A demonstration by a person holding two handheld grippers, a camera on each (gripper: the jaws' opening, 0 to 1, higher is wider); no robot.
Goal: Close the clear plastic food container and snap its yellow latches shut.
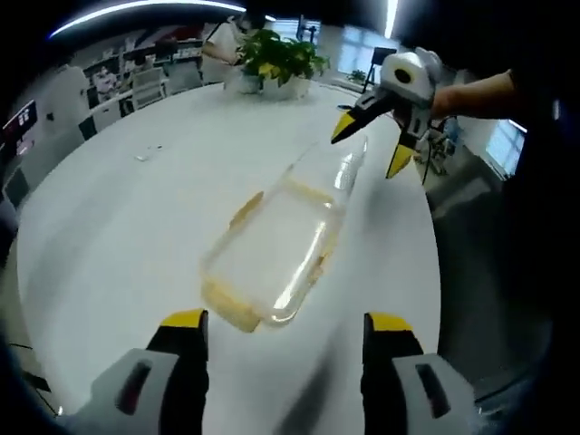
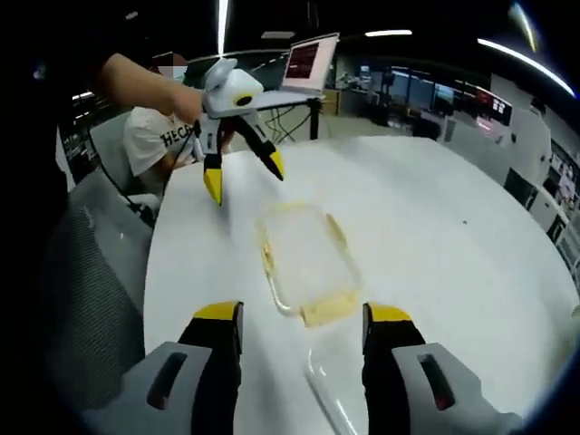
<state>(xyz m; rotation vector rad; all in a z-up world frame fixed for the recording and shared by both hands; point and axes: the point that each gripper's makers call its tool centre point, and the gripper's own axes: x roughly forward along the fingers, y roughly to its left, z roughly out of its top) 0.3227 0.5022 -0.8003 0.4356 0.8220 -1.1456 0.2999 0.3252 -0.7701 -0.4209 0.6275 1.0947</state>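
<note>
The clear plastic container (image 1: 272, 249) lies on the white table (image 1: 109, 227), with yellow latches (image 1: 231, 310) along its rim. Its clear lid (image 1: 337, 170) is folded back on the far end. My left gripper (image 1: 288, 322) is open just short of the container's near end, holding nothing. The right gripper (image 1: 370, 149) hangs open above the lid, also holding nothing. In the right gripper view the container (image 2: 304, 249) sits ahead of my open right gripper (image 2: 304, 314), and the lid's edge (image 2: 319, 381) shows between the jaws. The left gripper (image 2: 245, 177) hovers open beyond the container.
A potted plant (image 1: 276, 59) stands at the table's far side. A laptop on a stand (image 2: 308, 63) and a seated person in a white shirt (image 2: 154, 131) are beyond the table edge, with a mesh chair (image 2: 82, 299) beside it.
</note>
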